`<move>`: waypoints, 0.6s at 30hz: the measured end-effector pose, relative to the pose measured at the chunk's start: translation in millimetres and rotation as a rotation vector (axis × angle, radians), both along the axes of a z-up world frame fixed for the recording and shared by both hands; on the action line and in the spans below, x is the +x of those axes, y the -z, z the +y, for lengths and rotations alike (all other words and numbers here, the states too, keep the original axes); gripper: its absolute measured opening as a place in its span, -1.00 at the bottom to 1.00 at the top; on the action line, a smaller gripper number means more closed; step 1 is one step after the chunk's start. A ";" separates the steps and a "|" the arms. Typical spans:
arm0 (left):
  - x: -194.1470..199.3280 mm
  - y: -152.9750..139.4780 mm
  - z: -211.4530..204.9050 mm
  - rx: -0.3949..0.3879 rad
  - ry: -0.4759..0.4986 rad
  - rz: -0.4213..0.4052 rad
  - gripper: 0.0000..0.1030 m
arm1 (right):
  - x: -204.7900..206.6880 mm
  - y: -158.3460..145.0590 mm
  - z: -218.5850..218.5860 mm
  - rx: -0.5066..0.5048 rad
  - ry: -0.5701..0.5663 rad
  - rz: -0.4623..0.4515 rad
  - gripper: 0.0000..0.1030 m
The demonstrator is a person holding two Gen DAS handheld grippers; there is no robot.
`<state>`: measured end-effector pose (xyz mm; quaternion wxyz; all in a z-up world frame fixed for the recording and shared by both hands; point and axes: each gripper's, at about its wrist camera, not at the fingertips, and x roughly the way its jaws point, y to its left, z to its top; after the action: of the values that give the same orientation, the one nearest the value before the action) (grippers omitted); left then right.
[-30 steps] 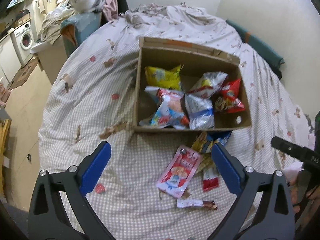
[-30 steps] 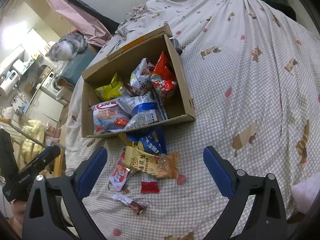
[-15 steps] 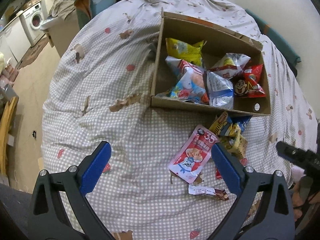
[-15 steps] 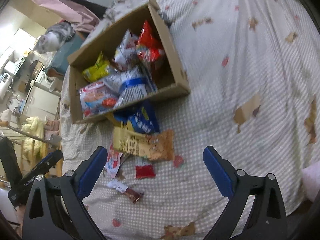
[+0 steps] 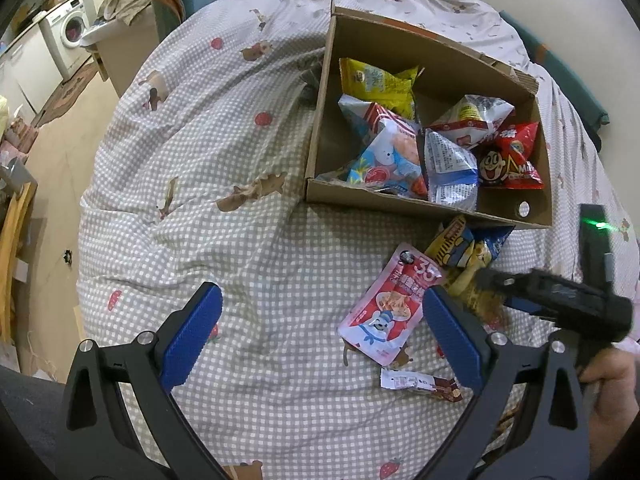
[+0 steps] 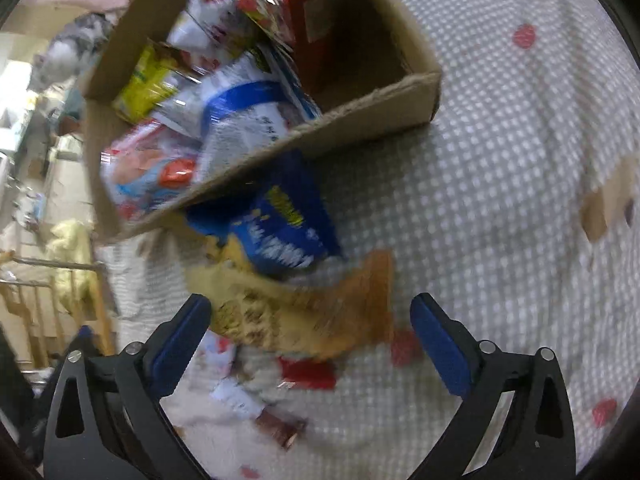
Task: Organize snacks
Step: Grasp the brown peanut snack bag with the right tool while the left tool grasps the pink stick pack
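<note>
Orange packet point(image 6: 304, 316) | between spread right tongs point(image 6: 310, 326) | on bedspread point(image 6: 500, 200)

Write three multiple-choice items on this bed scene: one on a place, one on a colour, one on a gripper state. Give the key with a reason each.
1. Where does the pink pouch lie?
A. inside the box
B. on the bedspread in front of the box
C. on the floor

2. What colour is the bag at the box's far left corner?
A. yellow
B. green
C. black

3. How does the right hand-held gripper stand?
A. shut on a bag
B. shut on nothing
C. open, above the tan bag

Key: 1 B, the pouch rests on the checked bedspread outside the cardboard wall. 2 A, the yellow bag sits there. 3 C, its blue fingers are wide apart over the tan bag, gripping nothing.
</note>
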<state>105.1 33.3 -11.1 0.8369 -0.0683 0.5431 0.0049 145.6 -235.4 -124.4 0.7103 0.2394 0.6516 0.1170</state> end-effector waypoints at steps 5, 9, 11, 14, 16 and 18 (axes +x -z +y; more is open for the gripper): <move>1.0 1.9 0.1 0.003 0.003 0.005 0.93 | -1.0 2.8 3.3 -0.013 -0.033 -0.003 0.92; 3.0 2.9 2.8 -0.009 -0.009 0.011 0.92 | -17.9 -3.6 2.5 0.005 -0.063 0.018 0.26; 4.6 4.9 3.1 -0.021 -0.014 0.019 0.92 | -25.7 -6.0 6.0 -0.003 -0.100 0.015 -0.12; 6.2 6.4 0.3 -0.021 -0.010 0.022 0.92 | -33.2 -18.3 7.8 -0.014 -0.133 -0.034 -0.39; 5.8 6.1 -1.5 -0.015 -0.004 0.020 0.92 | -40.8 -30.4 4.6 -0.016 -0.142 -0.073 -0.42; 5.1 6.3 -2.3 -0.014 0.001 0.019 0.92 | -48.6 -42.4 1.7 0.006 -0.147 -0.100 -0.59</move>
<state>110.2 31.0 -17.3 0.8312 -0.0739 0.5511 0.0015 97.1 -233.7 -82.0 0.7307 0.1871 0.6307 0.1824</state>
